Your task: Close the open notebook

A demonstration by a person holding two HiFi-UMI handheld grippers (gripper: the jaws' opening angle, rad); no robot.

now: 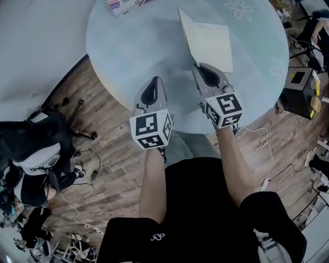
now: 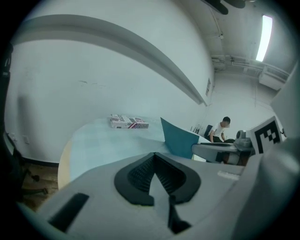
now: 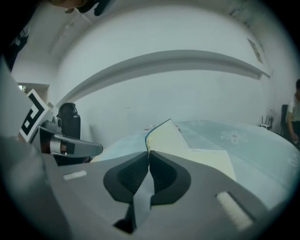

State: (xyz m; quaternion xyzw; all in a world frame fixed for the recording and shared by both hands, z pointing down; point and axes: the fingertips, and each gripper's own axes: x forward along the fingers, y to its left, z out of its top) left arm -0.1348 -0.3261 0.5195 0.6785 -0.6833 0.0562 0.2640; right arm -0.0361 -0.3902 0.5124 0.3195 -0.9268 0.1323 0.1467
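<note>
We see the notebook (image 1: 212, 45) lying open on the round table (image 1: 128, 46), which has a pale blue cloth. It is a little to the right of the middle. Its right half lies flat with the cream pages up. The left cover (image 1: 185, 28) stands up steeply (its outside is teal, as the left gripper view shows).

The right gripper (image 1: 198, 67) is at the near corner of this cover. In its own view the jaws are pressed together, and the thin edge of the cover (image 3: 161, 133) rises straight out from between their tips, so we read it as pinched.

The left gripper (image 1: 156, 79) is over the near part of the table, well apart from the notebook. Its jaws are together with nothing between them. A printed box (image 1: 123, 4) lies at the far edge.
</note>
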